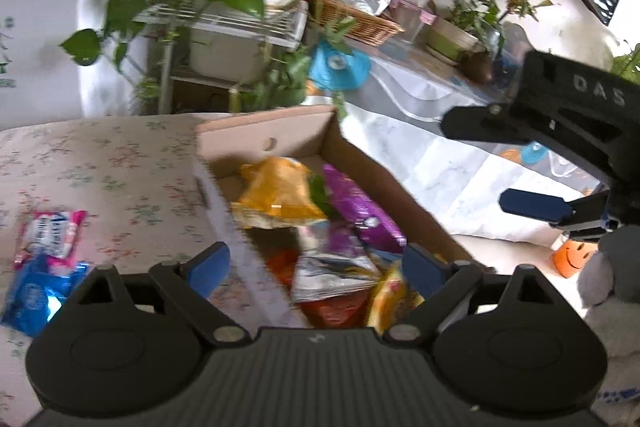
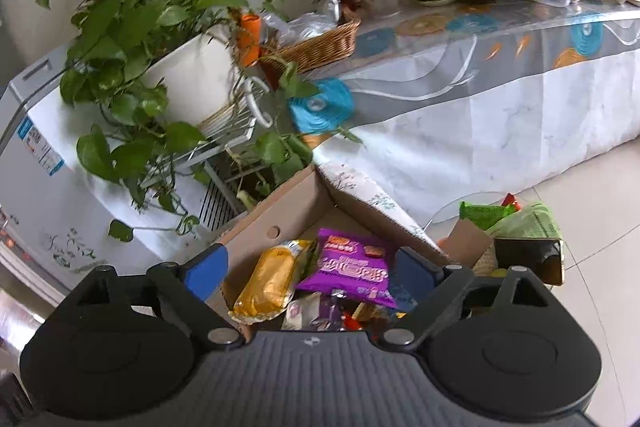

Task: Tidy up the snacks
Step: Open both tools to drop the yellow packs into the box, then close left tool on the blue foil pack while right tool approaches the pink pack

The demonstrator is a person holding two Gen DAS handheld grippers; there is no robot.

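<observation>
Both claws, left [image 1: 316, 269] and right [image 2: 310, 271], wide open, empty.

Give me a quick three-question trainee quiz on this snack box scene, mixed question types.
1. True or false: the left claw is shut on a snack.
2. Which lies outside the box, on the floral cloth?
A. purple bag
B. blue packet
C. yellow bag
3. Fill in: behind the plants, on the long table, stands a wicker ____.

Key:
1. False. Both the left and right claw are open, gripping nothing.
2. B. It lies below the pink packet.
3. basket
</observation>
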